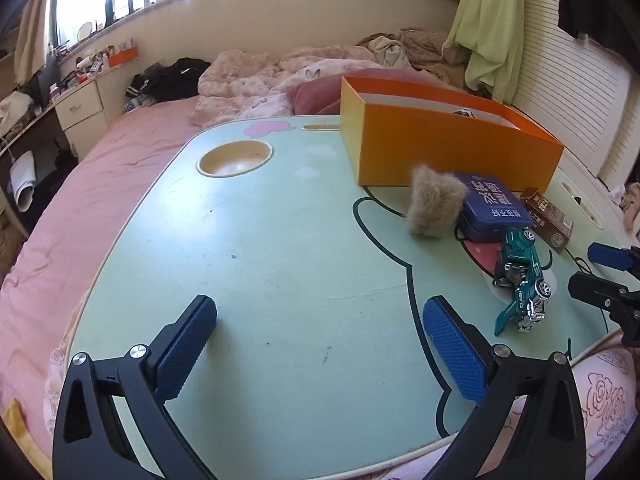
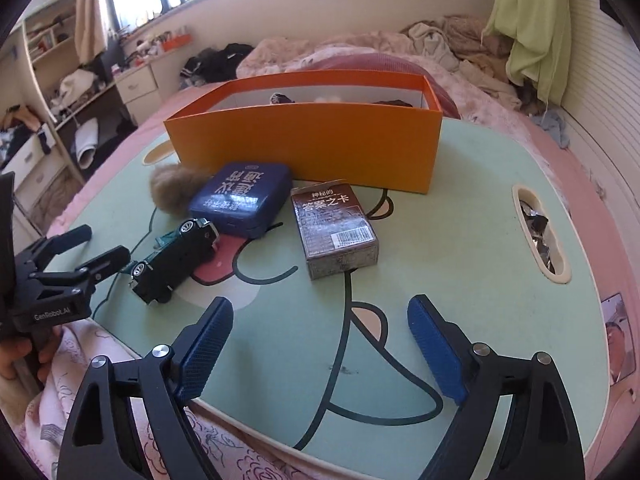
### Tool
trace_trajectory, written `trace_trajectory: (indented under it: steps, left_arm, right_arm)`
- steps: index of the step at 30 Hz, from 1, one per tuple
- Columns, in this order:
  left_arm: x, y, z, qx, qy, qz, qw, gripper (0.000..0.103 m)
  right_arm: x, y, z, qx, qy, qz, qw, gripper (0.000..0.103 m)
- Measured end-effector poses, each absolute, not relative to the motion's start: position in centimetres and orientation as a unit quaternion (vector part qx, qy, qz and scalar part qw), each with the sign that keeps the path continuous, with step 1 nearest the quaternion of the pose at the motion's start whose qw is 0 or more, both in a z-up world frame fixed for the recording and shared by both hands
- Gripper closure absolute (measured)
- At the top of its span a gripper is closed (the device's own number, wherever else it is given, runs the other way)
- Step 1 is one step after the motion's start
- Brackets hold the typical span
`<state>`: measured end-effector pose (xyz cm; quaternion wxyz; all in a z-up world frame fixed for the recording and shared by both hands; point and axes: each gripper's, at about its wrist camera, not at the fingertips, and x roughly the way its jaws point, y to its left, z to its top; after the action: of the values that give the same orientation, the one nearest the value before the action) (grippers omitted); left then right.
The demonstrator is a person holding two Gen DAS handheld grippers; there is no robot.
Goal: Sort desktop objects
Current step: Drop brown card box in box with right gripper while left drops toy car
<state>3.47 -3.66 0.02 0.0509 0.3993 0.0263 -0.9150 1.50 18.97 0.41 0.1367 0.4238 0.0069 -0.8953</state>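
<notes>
A: Where's the teal toy car [image 2: 176, 256]?
B: On its side, near the orange box [image 2: 308, 148], beside the blue tin [image 2: 244, 200]. Rigid metal, likely slippery; pinch across the body.
A: Grippers?
B: Left gripper [image 1: 320, 344] and right gripper [image 2: 320, 348] both spread, empty.

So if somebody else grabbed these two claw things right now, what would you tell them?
Left gripper: open, empty, over bare table.
Right gripper: open, empty, near the table's front edge.
Still on the table, in front of the orange box: furry tuft, blue tin, brown card box, and green toy car lying on its side.
Done: a few things already sit in the orange box; I cannot tell what.
Left: those four, presumably into the box.
</notes>
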Motion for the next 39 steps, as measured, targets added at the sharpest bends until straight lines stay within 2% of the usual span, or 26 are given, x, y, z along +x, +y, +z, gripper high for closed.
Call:
trace_trajectory:
  steps: [6, 9, 11, 18, 19, 20, 21, 25, 30, 33, 35, 37, 39]
  left_arm:
    - [2.0, -4.1, -1.9, 0.399, 0.028, -0.915, 0.049, 0.0]
    - [1.3, -4.3, -2.9, 0.398, 0.029, -0.916, 0.048, 0.0]
    - [1.4, -4.3, -2.8, 0.398, 0.029, -0.916, 0.048, 0.0]
    - [1.4, -4.3, -2.7, 0.396, 0.03, -0.917, 0.047, 0.0]
    - [1.5, -4.3, -2.6, 0.395, 0.029, -0.917, 0.047, 0.0]
    - [1.7, -4.3, -2.4, 0.395, 0.029, -0.917, 0.046, 0.0]
    - [1.6, -4.2, -2.5, 0.394, 0.029, -0.918, 0.046, 0.0]
    - [1.1, -4.7, -3.2, 0.384, 0.039, -0.922, 0.034, 0.0]
    - [1.1, -5.5, -2.6, 0.353, 0.048, -0.934, 0.021, 0.002]
    - [2.9, -3.1, 0.2, 0.318, 0.03, -0.947, -0.019, 0.011]
    - [3.2, -1.8, 1.4, 0.325, 0.035, -0.942, -0.079, 0.023]
    - [1.8, -0.1, 2.0, 0.343, 0.044, -0.931, -0.119, 0.027]
    - [-0.2, 2.4, 1.8, 0.366, 0.022, -0.924, -0.111, 0.027]
  right_arm:
    - [1.5, 19.4, 0.4, 0.419, -0.011, -0.896, 0.145, 0.013]
    - [1.7, 21.0, 1.0, 0.395, -0.067, -0.901, 0.165, 0.025]
    - [1.3, 22.2, 1.8, 0.378, -0.097, -0.908, 0.152, 0.025]
    - [-2.1, 19.6, 2.0, 0.406, -0.035, -0.902, 0.142, 0.027]
    - [-2.6, 19.1, 1.8, 0.41, -0.019, -0.902, 0.136, 0.032]
    - [-2.9, 18.8, 1.6, 0.415, -0.011, -0.9, 0.135, 0.053]
    - [-3.1, 18.7, 1.3, 0.42, -0.01, -0.896, 0.142, 0.063]
    - [-1.1, 19.7, 1.2, 0.383, -0.058, -0.904, 0.183, 0.063]
    - [2.0, 22.1, 3.4, 0.294, -0.107, -0.932, 0.186, 0.063]
    - [2.1, 22.2, 3.6, 0.286, -0.11, -0.934, 0.182, 0.063]
    - [1.9, 21.8, 3.6, 0.291, -0.105, -0.933, 0.182, 0.063]
    - [2.1, 21.6, 3.6, 0.292, -0.102, -0.934, 0.181, 0.063]
    - [2.0, 21.8, 3.6, 0.29, -0.103, -0.934, 0.181, 0.063]
